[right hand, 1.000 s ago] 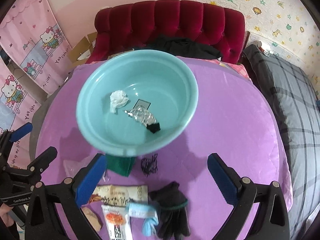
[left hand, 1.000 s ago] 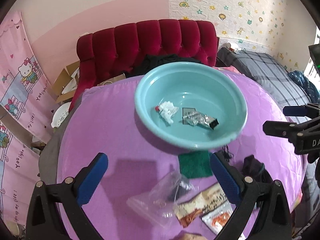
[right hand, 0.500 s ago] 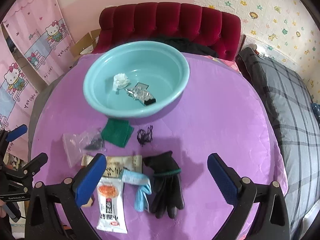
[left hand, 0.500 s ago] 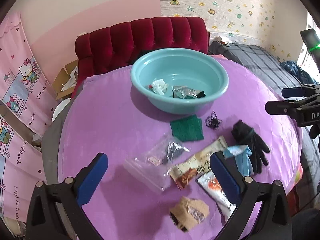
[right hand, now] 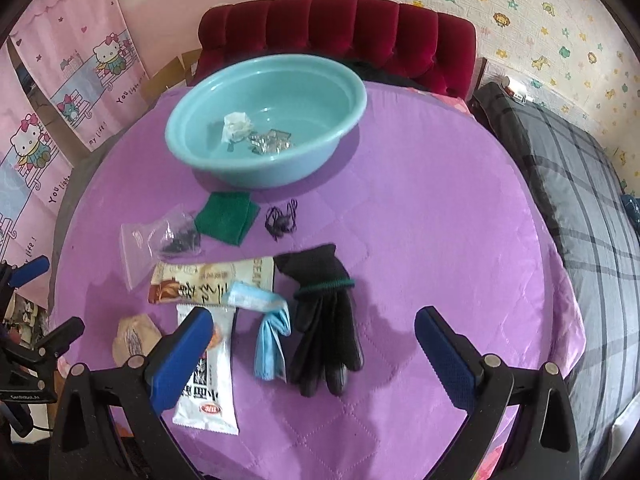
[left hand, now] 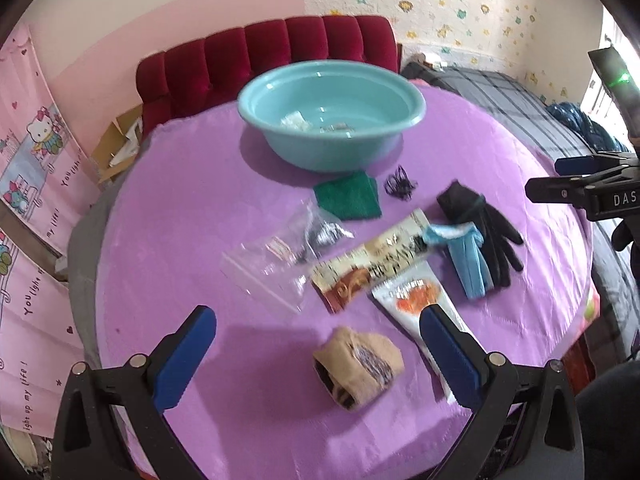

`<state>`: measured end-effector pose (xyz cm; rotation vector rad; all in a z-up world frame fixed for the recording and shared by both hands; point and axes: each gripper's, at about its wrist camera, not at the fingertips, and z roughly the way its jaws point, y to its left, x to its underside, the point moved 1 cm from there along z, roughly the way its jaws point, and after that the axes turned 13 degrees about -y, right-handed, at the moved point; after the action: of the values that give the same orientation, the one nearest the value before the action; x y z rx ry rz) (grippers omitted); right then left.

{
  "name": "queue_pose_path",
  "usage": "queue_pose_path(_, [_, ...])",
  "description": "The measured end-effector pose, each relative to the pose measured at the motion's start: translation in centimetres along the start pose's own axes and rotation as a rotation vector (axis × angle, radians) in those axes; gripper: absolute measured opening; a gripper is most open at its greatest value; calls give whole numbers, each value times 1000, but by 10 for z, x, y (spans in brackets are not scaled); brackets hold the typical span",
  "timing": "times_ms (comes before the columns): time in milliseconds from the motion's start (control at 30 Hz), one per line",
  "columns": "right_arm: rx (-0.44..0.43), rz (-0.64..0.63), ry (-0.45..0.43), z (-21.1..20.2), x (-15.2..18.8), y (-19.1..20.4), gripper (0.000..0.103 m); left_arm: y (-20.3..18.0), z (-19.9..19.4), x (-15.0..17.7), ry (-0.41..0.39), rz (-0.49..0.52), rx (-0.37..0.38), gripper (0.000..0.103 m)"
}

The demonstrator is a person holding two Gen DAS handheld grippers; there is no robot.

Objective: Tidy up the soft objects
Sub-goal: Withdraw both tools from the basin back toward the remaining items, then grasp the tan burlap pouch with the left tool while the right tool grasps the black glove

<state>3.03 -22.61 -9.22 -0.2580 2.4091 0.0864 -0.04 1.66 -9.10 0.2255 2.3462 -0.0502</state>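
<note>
Teal basin (right hand: pixel 280 168) is my landmark: black glove (right hand: pixel 324 316) lies nearer me; my left gripper (left hand: pixel 320 350) and right gripper (right hand: pixel 314 350) stand spread, empty.

Purple quilted table (right hand: pixel 420 208) with teal basin (right hand: pixel 344 128), black glove (right hand: pixel 324 320), green cloth (right hand: pixel 226 218), wrappers (right hand: pixel 208 284).

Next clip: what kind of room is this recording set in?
Most likely a bedroom in a home. A red tufted headboard stands behind the purple quilted cover, a grey plaid bedspread lies to the right, and cartoon cat curtains hang on the left.
</note>
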Motion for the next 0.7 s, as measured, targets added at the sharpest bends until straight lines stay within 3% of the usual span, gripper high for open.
queue_pose_path(300, [-7, -4, 53, 9, 34, -4, 103, -18, 16, 29, 87, 30, 33, 103])
queue_pose_path(700, [-3, 20, 94, 18, 46, -14, 103, -18, 57, 56, 220, -33, 58, 103])
